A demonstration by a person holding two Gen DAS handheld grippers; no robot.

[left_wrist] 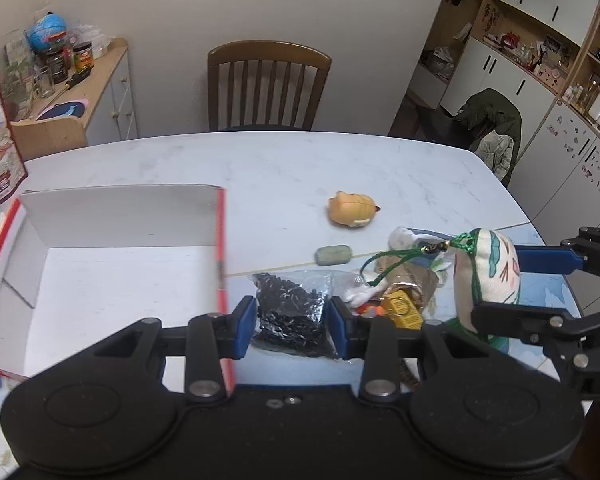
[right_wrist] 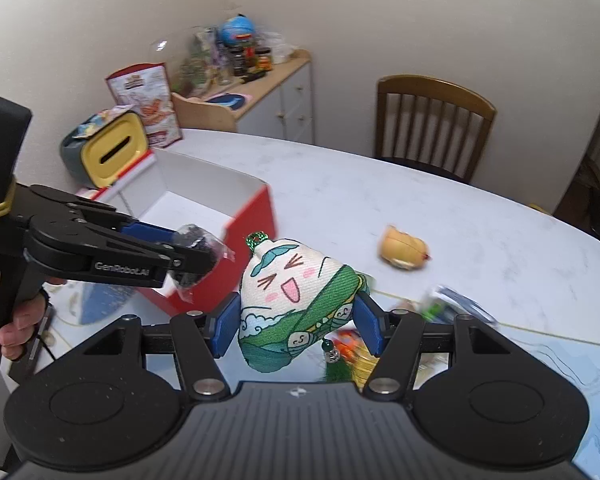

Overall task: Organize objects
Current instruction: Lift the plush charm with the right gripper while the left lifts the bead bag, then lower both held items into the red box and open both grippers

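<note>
Holding both loads for box (left_wrist: 120, 216): my left gripper (left_wrist: 292, 322) clamps bead bag (left_wrist: 290, 312), right gripper (right_wrist: 296, 320) clamps plush (right_wrist: 296, 296), lifted off table (left_wrist: 260, 168).

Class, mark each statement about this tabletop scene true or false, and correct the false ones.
1. The left gripper holds a bag of black pieces. True.
2. The right gripper has empty jaws. False: they are shut on the plush charm.
3. The red-and-white box holds the orange toy. False: the orange toy lies on the table.
4. A wooden chair stands at the table's far side. True.
5. The plush charm has a green cord loop. True.
</note>
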